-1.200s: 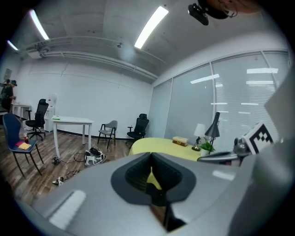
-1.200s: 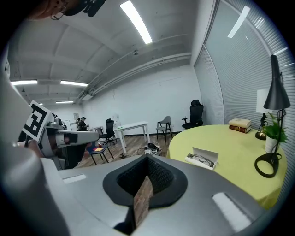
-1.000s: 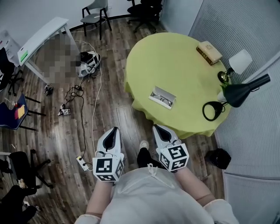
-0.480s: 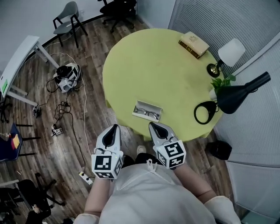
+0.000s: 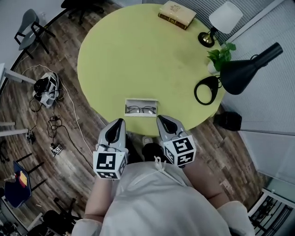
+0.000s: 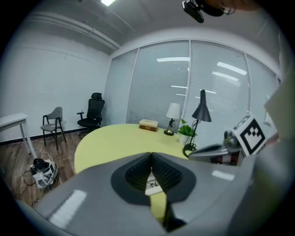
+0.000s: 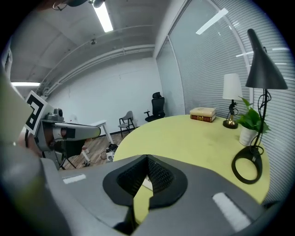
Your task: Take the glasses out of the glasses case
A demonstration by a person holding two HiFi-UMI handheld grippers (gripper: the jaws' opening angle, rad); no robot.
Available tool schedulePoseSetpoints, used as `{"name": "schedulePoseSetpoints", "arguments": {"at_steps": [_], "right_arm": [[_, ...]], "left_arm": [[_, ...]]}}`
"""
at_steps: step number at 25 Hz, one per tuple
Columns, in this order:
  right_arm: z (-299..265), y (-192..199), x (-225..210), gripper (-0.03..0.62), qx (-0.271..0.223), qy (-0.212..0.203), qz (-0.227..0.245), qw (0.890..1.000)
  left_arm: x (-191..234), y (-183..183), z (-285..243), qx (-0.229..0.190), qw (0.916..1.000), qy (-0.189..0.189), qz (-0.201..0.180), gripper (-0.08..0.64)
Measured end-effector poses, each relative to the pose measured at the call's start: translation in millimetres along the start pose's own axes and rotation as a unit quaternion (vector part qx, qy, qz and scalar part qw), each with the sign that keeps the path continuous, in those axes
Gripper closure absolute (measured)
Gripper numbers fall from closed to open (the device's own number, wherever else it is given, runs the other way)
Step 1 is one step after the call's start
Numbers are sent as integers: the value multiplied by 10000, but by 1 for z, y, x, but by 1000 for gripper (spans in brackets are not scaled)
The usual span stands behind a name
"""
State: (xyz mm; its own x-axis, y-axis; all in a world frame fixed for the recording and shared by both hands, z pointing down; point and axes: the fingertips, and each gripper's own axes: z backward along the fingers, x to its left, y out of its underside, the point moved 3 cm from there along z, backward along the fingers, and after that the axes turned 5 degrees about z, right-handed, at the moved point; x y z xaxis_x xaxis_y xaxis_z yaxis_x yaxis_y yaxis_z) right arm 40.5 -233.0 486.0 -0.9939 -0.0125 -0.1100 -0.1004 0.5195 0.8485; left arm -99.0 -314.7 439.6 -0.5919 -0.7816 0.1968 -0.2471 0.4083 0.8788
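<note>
Hovering off the near edge of the round yellow table [image 5: 138, 50] with the left gripper [image 5: 119, 123] and the right gripper [image 5: 161, 120], both closed on nothing. Shown tip to tip in each gripper view, with only a sliver of tabletop visible below the meeting pads. Held side by side and well short of any contact: left at about 7 o'clock of the open glasses case [image 5: 141, 101], right at about 5 o'clock.

Lying inside that case, at 6 o'clock on the table and just inside its edge: the glasses [image 5: 140, 110], dark-framed, spread flat across the tray. Farther out, at 1 o'clock on the table, a book [image 5: 177, 14]. At 2 o'clock, a white-shaded lamp [image 5: 225, 17] and a small potted plant [image 5: 220, 54]. At 3 o'clock, a black desk lamp [image 5: 244, 69] with a ring base. Beyond the table at 9 o'clock, plank floor [image 5: 69, 152] strewn with cables.

Judged as the approach step, with nothing of the removal begun: glasses in the case, neither tong touching it. Called for next, most likely: parting one pair of jaws, reaching forward toward 12 o'clock and down, then pinching the frame at the bridge or a temple. Possibly also steadying the light case with the other tong against sliding. Worth care: a thin frame in a shallow tray, and a pinch landing on a lens.
</note>
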Motion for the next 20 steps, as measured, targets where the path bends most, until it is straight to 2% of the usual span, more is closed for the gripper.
{"name": "schedulePoseSetpoints", "arguments": {"at_steps": [5, 11, 15, 16, 18, 20], "right_arm": [[-11, 14, -8, 592, 226, 422, -483, 9977], [-35, 34, -15, 593, 420, 784, -857, 9923], [-51, 54, -20, 592, 674, 850, -1049, 9885], [-53, 58, -21, 592, 731, 850, -1102, 9876], [-57, 65, -22, 592, 831, 853, -1196, 9857], [-60, 70, -24, 592, 911, 869, -1260, 9840]], "left_arm": [[4, 11, -40, 493, 9962, 629, -352, 554], [9, 46, -83, 1160, 9794, 1384, -906, 554], [13, 67, -110, 1651, 9611, 1702, -1417, 552], [13, 71, -117, 1772, 9550, 1788, -1571, 549], [9, 78, -128, 1988, 9411, 2000, -1868, 498], [3, 84, -139, 2139, 9257, 2212, -2198, 497]]}}
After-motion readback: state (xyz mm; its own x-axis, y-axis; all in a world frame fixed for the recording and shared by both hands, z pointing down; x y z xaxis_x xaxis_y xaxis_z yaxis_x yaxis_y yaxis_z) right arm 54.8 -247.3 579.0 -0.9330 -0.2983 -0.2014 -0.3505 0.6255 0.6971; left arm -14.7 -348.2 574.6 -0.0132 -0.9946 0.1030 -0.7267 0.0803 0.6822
